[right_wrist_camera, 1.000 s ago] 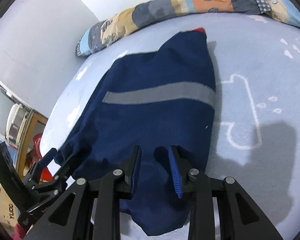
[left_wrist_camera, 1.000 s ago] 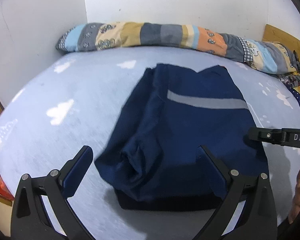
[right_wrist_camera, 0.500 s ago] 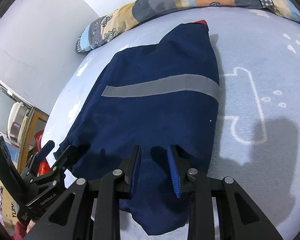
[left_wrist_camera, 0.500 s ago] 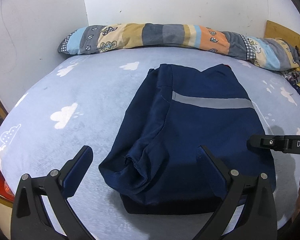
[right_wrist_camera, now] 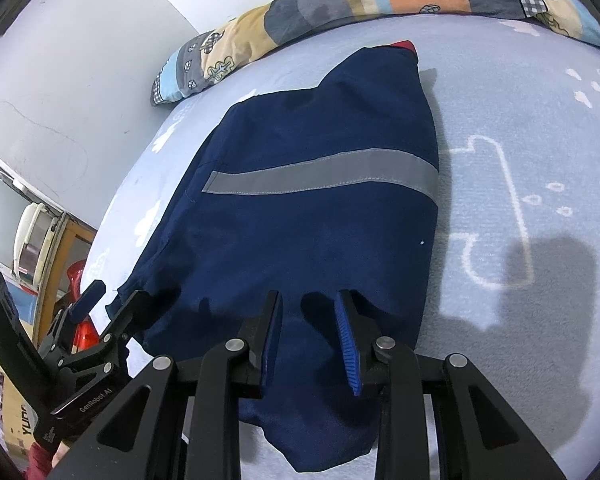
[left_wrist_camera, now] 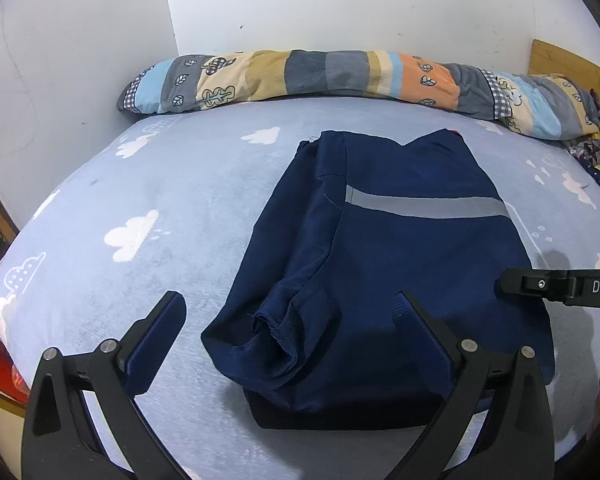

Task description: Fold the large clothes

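A navy blue garment [left_wrist_camera: 380, 264] with a grey reflective stripe [left_wrist_camera: 424, 205] lies folded lengthwise on the bed; it also shows in the right wrist view [right_wrist_camera: 300, 216]. Its near left corner is bunched. My left gripper [left_wrist_camera: 290, 312] is wide open and empty, hovering over the garment's near end, and shows from the side in the right wrist view [right_wrist_camera: 112, 300]. My right gripper [right_wrist_camera: 308, 304] is partly open and empty above the garment's near edge; one of its fingers [left_wrist_camera: 540, 284] reaches in from the right in the left wrist view.
The bed has a light blue sheet [left_wrist_camera: 140, 208] with white clouds. A long patchwork bolster [left_wrist_camera: 340, 76] lies along the white back wall. Patterned fabric [left_wrist_camera: 592, 148] sits at the far right. A red object [right_wrist_camera: 78, 280] and wooden furniture stand beyond the bed's left edge.
Both grippers have drawn back slightly from the garment; the views have steadied. The garment has not moved and the jaws keep the same openings.
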`<state>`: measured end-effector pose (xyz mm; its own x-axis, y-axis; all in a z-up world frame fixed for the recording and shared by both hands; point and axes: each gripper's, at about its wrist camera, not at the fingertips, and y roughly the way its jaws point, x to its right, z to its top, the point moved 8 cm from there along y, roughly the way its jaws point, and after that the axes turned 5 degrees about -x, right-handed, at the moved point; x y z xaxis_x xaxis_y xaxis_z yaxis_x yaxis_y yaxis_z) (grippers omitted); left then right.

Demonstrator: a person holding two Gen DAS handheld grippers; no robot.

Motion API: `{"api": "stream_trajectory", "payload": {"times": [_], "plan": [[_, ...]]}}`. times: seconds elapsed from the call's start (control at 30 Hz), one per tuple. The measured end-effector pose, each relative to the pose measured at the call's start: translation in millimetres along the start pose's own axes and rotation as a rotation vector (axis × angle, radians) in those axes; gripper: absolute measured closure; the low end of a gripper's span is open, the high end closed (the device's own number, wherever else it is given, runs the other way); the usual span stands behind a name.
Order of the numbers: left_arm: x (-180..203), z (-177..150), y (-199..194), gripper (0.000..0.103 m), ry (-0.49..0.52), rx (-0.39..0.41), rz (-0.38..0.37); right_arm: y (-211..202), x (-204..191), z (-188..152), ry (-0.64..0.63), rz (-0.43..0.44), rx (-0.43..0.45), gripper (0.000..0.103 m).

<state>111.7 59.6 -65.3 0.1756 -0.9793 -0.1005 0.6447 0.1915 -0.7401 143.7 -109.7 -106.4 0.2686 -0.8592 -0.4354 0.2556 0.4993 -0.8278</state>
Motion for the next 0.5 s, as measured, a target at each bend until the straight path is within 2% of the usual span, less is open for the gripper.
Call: {"api": "stream_trajectory", "payload": {"times": [0.37, 0.5], "plan": [[1.0, 1.1, -2.1, 0.0, 0.011, 0.014, 0.009, 0.5, -1.3, 0.6, -0.01, -0.014, 0.001, 0.073], [0.7, 1.0, -2.1, 0.0, 0.005, 0.012, 0.008, -8.2, -3.0, 5.0, -0.028, -0.046, 0.041, 0.07]]}}
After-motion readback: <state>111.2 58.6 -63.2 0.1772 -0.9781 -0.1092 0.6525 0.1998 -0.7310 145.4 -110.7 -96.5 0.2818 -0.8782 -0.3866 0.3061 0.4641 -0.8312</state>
